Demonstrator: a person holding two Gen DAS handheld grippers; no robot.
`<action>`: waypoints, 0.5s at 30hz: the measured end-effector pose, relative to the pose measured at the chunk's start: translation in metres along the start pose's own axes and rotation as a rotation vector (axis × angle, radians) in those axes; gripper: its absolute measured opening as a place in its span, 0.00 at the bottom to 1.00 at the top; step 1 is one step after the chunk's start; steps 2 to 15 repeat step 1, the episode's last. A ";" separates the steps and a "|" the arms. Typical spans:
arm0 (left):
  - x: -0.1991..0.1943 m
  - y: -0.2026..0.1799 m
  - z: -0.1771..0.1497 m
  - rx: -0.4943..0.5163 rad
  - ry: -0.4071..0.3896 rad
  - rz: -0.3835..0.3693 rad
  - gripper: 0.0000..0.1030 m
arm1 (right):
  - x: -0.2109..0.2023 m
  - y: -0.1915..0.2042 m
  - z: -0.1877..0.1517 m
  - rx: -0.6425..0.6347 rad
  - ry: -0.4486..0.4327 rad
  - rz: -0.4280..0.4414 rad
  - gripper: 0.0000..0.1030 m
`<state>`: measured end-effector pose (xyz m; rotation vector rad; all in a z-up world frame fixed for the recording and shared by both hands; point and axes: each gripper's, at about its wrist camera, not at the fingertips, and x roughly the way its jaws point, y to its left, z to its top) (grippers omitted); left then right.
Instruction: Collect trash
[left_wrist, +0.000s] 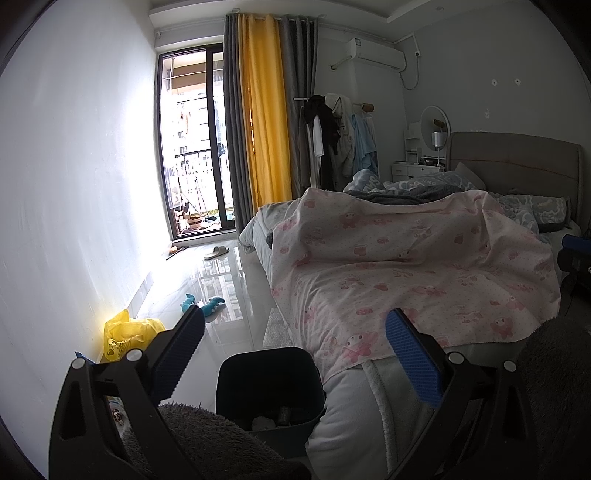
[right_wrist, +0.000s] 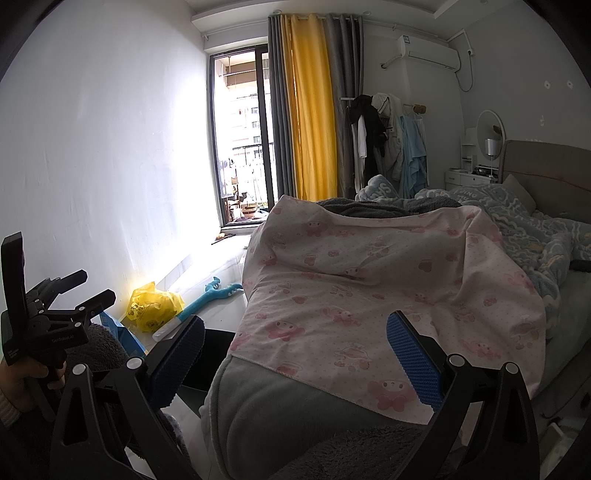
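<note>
Left gripper (left_wrist: 293, 354) wide, nothing btwn pads; right gripper (right_wrist: 295, 354) same, wide & empty. Dark trash bin (left_wrist: 267, 387) at bottom centre of left view, on floor right beside bed (left_wrist: 406, 266), some scraps inside. Yellow plastic bag (left_wrist: 127, 334) lower left by the wall. Teal toy (left_wrist: 203, 304) on floor beyond. Balcony door (left_wrist: 195, 147) far back.

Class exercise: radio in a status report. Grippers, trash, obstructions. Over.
Left gripper open, empty, above dark trash bin. Right gripper open, empty, over pink blanket. Yellow plastic bag on floor by wall, untouched. Bed corner crowds the approach.
</note>
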<state>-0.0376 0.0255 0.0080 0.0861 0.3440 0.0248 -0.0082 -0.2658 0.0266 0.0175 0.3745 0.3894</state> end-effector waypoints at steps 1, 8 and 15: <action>0.000 0.000 0.000 0.001 0.000 0.001 0.97 | 0.000 0.000 0.000 0.000 0.000 0.000 0.97; 0.000 0.000 0.000 0.001 0.000 0.001 0.97 | 0.000 0.000 0.000 0.000 0.000 0.000 0.97; 0.000 0.000 0.000 0.001 0.000 0.001 0.97 | 0.000 0.000 0.000 0.000 0.000 0.000 0.97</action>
